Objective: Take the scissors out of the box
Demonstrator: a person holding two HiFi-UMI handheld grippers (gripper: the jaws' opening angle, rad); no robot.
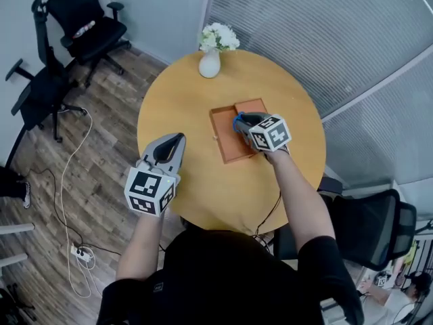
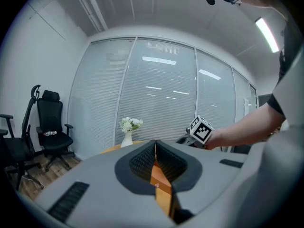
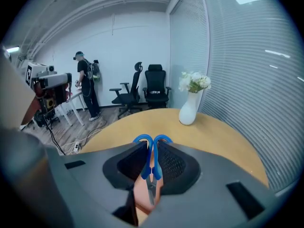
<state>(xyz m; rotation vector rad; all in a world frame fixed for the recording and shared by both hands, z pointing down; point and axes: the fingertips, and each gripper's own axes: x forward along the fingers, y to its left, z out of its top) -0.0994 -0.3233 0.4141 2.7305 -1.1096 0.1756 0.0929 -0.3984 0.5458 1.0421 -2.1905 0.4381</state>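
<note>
A flat orange-brown box lies on the round wooden table. My right gripper hangs over the box and is shut on blue-handled scissors; the blue handle loops stick out past the jaws, and a bit of blue handle shows beside the gripper in the head view. My left gripper is shut with nothing in it, held above the table's left part, away from the box. The left gripper view shows its jaws closed together and the right gripper's marker cube beyond.
A white vase with white flowers stands at the table's far edge. Black office chairs stand on the wooden floor to the left, another chair at the right. Cables and a power strip lie on the floor. A person stands far off.
</note>
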